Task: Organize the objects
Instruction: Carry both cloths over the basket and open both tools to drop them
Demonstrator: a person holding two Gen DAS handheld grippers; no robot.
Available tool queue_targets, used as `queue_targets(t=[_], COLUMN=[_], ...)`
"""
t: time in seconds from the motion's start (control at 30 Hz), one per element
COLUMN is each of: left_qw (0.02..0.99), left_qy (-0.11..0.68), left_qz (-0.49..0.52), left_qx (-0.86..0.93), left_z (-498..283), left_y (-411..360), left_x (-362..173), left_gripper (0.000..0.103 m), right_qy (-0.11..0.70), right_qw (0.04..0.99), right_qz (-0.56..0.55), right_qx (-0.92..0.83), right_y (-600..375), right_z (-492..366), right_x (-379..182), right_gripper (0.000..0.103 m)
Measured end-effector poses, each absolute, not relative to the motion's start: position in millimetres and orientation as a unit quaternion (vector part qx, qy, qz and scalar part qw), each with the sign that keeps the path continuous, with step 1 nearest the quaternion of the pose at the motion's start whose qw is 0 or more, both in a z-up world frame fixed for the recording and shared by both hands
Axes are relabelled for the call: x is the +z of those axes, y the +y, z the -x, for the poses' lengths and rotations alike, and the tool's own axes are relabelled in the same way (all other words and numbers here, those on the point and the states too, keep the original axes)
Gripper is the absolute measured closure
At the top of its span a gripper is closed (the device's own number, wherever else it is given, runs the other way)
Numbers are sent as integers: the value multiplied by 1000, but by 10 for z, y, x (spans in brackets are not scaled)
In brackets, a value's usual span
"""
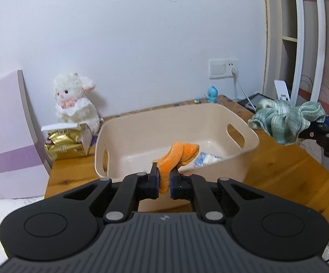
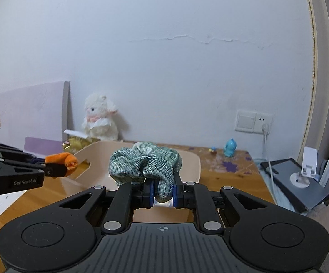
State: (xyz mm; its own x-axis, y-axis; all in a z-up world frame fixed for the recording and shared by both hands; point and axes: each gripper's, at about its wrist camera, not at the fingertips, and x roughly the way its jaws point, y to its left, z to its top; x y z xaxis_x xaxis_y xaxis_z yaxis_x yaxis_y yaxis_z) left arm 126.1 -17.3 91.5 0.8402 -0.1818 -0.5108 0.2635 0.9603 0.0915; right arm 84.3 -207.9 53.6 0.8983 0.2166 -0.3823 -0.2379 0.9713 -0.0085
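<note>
My left gripper (image 1: 164, 177) is shut on an orange scrunchie (image 1: 178, 157) and holds it above the near edge of a beige plastic basket (image 1: 241, 157). A blue-and-white patterned item (image 1: 206, 159) lies in the basket. My right gripper (image 2: 163, 191) is shut on a green striped scrunchie (image 2: 145, 163), held above the basket (image 2: 194, 166). In the left wrist view the green scrunchie (image 1: 287, 119) hangs to the right of the basket. In the right wrist view the left gripper (image 2: 51, 169) with the orange scrunchie (image 2: 62, 159) is at the left.
The basket stands on a wooden table (image 1: 285, 170). A white plush toy (image 1: 73, 97) and a gold packet (image 1: 62, 145) stand at the back left. A blue figurine (image 1: 212, 94) stands by the wall. A tablet (image 2: 294, 182) lies at the right.
</note>
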Motion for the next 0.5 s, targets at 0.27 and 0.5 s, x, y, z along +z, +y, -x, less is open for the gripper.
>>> queue_targets(t=[0.27, 0.5], left_qw=[957, 950], left_qy=[261, 293], left_qz=[-73, -74], left_qx=[-101, -77], left_z=[-1696, -2211], left_y=[-174, -196], left_x=[907, 679], left_gripper=[93, 93], right_qy=[207, 256], right_qw=[972, 961], right_qz=[28, 48], right_qx=[108, 97], right_y=[-2055, -1935], right_z=[-1318, -1824], right_x=[482, 200], right_gripper=[89, 89])
